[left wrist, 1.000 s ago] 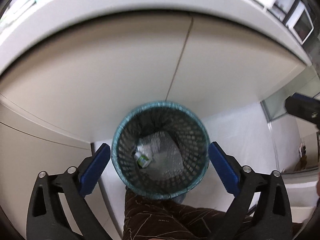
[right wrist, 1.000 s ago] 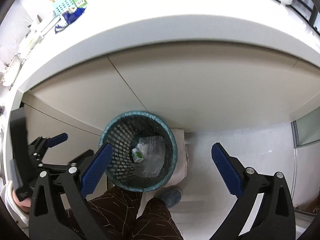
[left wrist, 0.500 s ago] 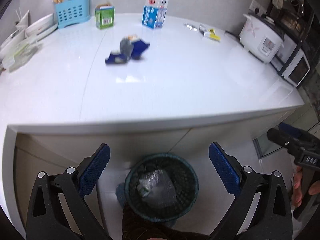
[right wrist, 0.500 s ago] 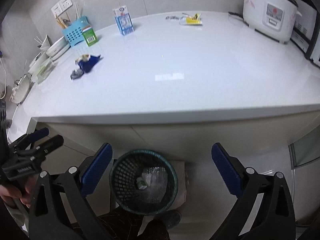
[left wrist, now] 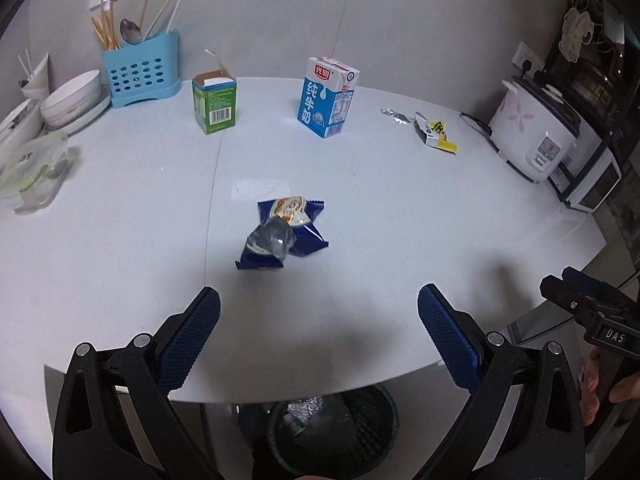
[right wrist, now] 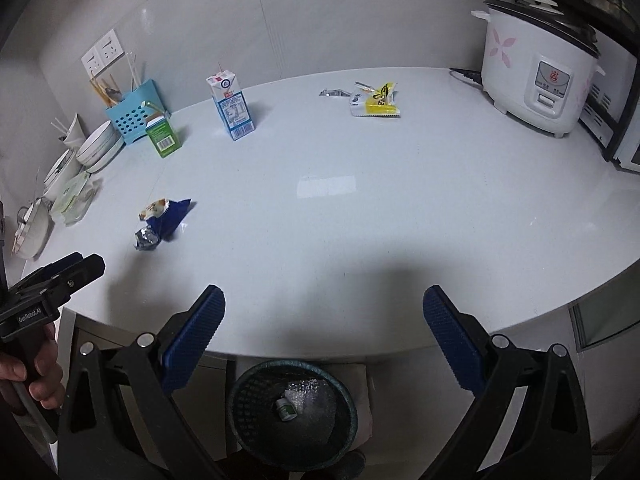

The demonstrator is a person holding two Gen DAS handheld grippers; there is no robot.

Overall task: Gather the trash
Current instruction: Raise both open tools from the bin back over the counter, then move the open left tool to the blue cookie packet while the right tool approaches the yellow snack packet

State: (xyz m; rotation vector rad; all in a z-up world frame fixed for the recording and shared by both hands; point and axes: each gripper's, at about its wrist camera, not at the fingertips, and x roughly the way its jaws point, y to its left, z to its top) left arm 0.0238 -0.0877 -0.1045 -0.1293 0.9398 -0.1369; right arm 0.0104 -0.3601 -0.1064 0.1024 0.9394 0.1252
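Note:
A crumpled blue snack wrapper [left wrist: 283, 233] lies mid-counter, ahead of my open, empty left gripper [left wrist: 319, 334]; it also shows in the right wrist view [right wrist: 162, 222]. A blue milk carton [left wrist: 327, 97] and a green carton [left wrist: 214, 99] stand further back. A yellow wrapper [left wrist: 435, 133] and a foil scrap [left wrist: 395, 115] lie at the back right. The mesh trash bin [right wrist: 291, 407] stands on the floor under the counter edge, holding a small carton [right wrist: 286, 408]. My right gripper [right wrist: 324, 338] is open and empty above the counter edge.
A blue utensil holder [left wrist: 138, 67], stacked bowls [left wrist: 72, 98] and a clear lidded container [left wrist: 30, 168] stand at the back left. A rice cooker [right wrist: 536, 70] stands at the right. The white counter [right wrist: 400, 220] ends in a curved front edge.
Both grippers have risen from over the trash bin to above the counter. The counter top and its trash came into view; the bin has dropped to the bottom of both views.

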